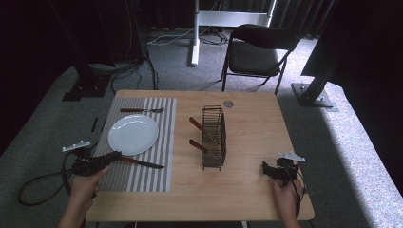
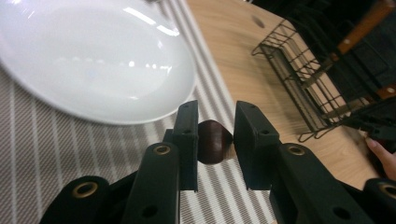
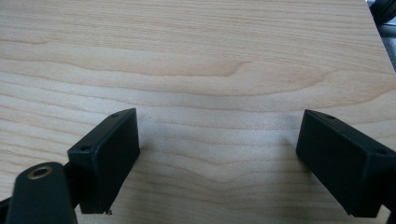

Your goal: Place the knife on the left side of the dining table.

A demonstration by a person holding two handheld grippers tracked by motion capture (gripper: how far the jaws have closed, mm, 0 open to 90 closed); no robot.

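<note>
Knife (image 1: 141,163): dark brown wooden handle, dark blade, flat on the striped mat (image 1: 138,178) just below the plate (image 1: 133,134). Handle end between the jaws of the left gripper (image 1: 115,156), jaws slightly apart, not pressed on it. Right gripper (image 1: 264,167) spread wide over bare table (image 1: 247,194). No readable writing. One plate, one fork (image 1: 141,110), one wire rack (image 1: 213,137) with two wooden handles.

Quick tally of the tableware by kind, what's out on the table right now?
Plate: 1
Fork: 1
Knife: 1
Wooden-handled utensils in the wire basket: 2
Striped placemat: 1
Total: 7
</note>
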